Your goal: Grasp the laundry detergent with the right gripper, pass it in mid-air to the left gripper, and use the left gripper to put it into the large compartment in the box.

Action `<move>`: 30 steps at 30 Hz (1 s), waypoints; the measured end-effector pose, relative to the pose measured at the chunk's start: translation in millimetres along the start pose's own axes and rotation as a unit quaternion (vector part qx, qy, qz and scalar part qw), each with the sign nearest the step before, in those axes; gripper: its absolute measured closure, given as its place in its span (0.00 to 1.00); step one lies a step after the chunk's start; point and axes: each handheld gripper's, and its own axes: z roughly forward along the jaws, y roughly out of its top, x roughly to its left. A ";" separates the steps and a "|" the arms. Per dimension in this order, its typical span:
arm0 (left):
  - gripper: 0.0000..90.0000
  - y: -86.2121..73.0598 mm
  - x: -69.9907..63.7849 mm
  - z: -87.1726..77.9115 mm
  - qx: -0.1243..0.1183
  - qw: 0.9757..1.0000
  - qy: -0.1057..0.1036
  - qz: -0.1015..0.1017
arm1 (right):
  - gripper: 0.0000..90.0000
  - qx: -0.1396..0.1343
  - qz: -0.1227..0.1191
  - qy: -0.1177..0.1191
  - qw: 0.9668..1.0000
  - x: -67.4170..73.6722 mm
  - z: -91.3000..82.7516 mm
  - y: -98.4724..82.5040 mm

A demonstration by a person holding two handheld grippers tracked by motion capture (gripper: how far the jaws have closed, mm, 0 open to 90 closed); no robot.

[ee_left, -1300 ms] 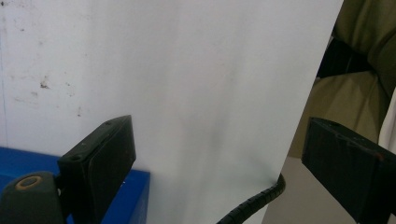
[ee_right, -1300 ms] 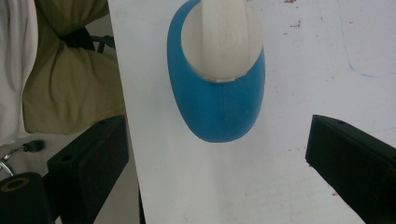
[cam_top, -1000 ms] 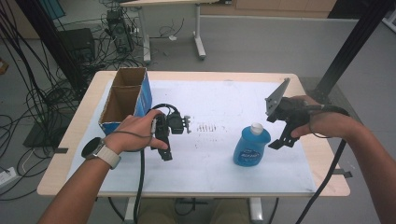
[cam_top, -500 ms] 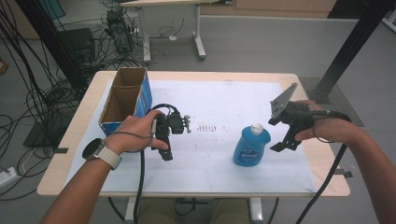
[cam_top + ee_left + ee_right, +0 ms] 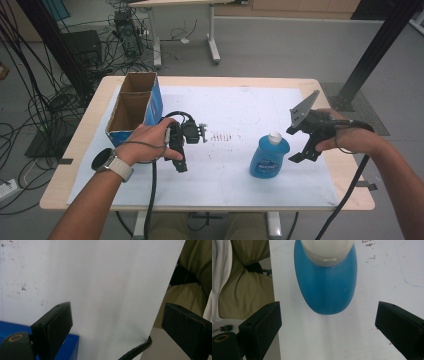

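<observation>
In the right gripper view, the right gripper [image 5: 328,322] is seen from above with its black, blocky jaws spread wide and nothing clasped; both jaws are cut off by the lower edge of the frame. Above the gap, at top centre, the bottle [image 5: 327,287] is seen from its top: a rounded, smooth blue plastic body under a white cap [image 5: 327,251], the cap cropped by the upper edge. No contact between jaws and bottle is seen.

In the high view, the same gripper [image 5: 301,145] is found at centre right, just beside the bottle [image 5: 269,157], which stands upright on the white sheet [image 5: 235,107] with its label partly legible. A grey three-cornered plate [image 5: 303,110] rises from the gripper, and much of the gripper body is hidden by the hand.

In the left gripper view, the left gripper [image 5: 117,325] is shown released, jaws wide over bare white sheet, with a ribbed black cable [image 5: 136,350] at the lower edge and a blue surface at lower left, too cropped to identify. In the high view it [image 5: 179,162] lies left of centre, mostly covered by the hand. A cardboard box [image 5: 131,102] with blue sides stands open at upper left of the table [image 5: 210,80], its inside in shadow.
</observation>
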 end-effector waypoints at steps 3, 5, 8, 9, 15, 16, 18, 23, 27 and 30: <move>0.12 0.1 0.4 -0.1 0.000 1.000 0.000 -0.001 | 0.08 0.001 0.001 0.002 1.000 -1.1 1.3 -0.6; 0.12 0.4 0.3 -0.6 0.002 1.000 0.001 0.000 | 0.08 0.001 0.001 0.002 1.000 -1.5 1.7 -0.9; 0.12 0.2 0.3 -0.3 0.000 1.000 0.001 -0.001 | 0.08 0.000 0.001 0.002 1.000 -1.6 1.5 -1.2; 0.12 0.1 0.3 -0.3 0.000 1.000 0.001 -0.001 | 0.08 -0.001 0.001 0.002 1.000 -1.5 1.4 -1.2; 0.12 -0.2 0.2 -0.8 0.002 1.000 0.001 -0.001 | 0.08 0.000 -0.001 0.003 1.000 -1.7 2.1 -0.3; 0.12 -0.3 0.2 -0.8 0.002 1.000 0.001 -0.001 | 0.08 0.001 0.000 0.002 1.000 -1.7 2.2 -0.2; 0.12 -0.3 0.3 -0.7 0.003 1.000 0.002 -0.001 | 0.08 0.001 0.000 0.003 1.000 -1.5 2.3 -0.1; 0.12 -0.1 0.3 -0.2 0.001 1.000 0.002 -0.002 | 0.08 0.002 0.001 0.002 1.000 -2.0 2.2 -0.9; 0.12 0.1 0.2 -0.3 0.001 1.000 0.002 -0.002 | 0.08 0.002 0.002 0.002 1.000 -1.8 2.2 -1.0; 0.12 0.0 0.0 -0.2 0.001 1.000 0.002 -0.002 | 0.08 0.004 0.003 0.003 1.000 -1.5 2.8 -1.1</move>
